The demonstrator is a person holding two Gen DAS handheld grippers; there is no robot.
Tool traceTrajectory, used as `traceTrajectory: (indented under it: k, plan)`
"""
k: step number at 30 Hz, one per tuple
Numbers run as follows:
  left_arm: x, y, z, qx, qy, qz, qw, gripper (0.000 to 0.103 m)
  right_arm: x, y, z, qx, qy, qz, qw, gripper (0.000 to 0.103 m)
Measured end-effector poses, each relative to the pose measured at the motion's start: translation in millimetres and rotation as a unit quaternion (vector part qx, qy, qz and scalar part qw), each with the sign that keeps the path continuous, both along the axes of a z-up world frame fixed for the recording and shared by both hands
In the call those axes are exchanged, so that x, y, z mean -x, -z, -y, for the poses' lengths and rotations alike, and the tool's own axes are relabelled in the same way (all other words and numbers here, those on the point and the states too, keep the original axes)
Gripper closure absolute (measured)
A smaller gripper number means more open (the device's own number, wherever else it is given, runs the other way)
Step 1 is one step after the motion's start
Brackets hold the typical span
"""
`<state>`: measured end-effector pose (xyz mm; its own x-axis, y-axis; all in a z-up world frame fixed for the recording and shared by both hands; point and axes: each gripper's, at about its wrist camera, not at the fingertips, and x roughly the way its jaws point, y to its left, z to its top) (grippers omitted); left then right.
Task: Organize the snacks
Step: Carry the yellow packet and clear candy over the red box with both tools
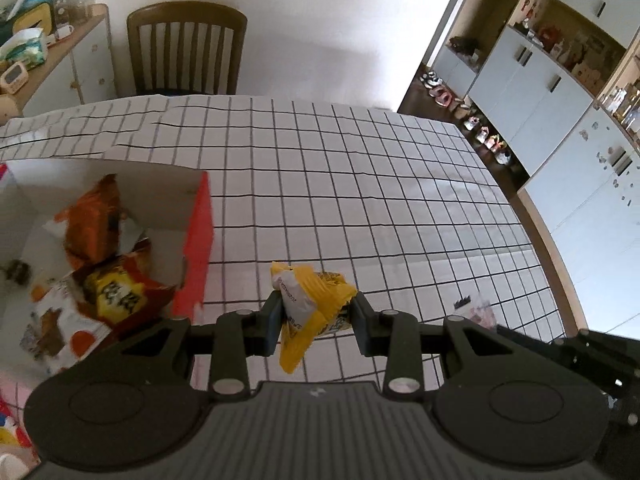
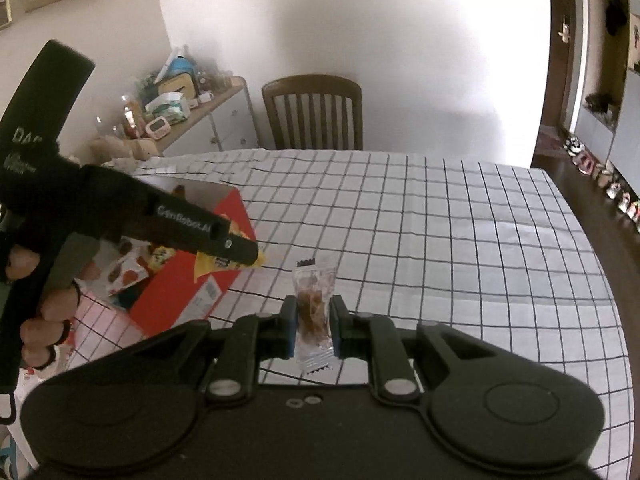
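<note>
Left wrist view: the table with the white checked cloth (image 1: 360,184) fills the middle of the frame, from the left edge to the right. A wooden chair (image 1: 186,46) stands behind it at the upper left, against the white wall. At the left side of the frame a red box (image 1: 198,240) sits on the cloth with its top open; inside lie an orange snack bag (image 1: 94,224) and, below it, a red and yellow snack bag (image 1: 116,292). In the lower middle, the left gripper (image 1: 316,312) pinches a yellow snack packet (image 1: 308,308) between its two fingers, above the cloth and just right of the box. A small clear packet (image 1: 478,308) shows at the lower right, partly blurred.

In the right wrist view, the same table (image 2: 460,240) takes the middle and right, with the chair (image 2: 314,110) at the top centre. The red box (image 2: 188,292) is at the left. The left gripper (image 2: 244,254) crosses from the upper left, held by a hand (image 2: 44,300), and the yellow packet (image 2: 208,266) hangs from its tip beside the box. In the lower middle the right gripper (image 2: 314,326) is pressed on the clear packet (image 2: 314,308) with brown snack inside, standing upright between the fingers.
</note>
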<state>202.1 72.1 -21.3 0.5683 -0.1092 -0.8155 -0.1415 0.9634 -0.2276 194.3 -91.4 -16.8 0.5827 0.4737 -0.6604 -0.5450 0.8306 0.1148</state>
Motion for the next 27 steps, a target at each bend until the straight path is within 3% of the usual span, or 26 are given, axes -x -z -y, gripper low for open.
traceTrajectory:
  k: [13,27]
  plan:
    - [49,-29,-66,-0.003,-0.043,0.031,0.9986,0.068,14,-29,-45,-0.016,-0.043,0.019,0.999,0.088]
    - [79,-35,-156,-0.022,-0.095,0.041,0.9944,0.068,20,-36,-113,-0.013,-0.083,0.029,0.996,0.088]
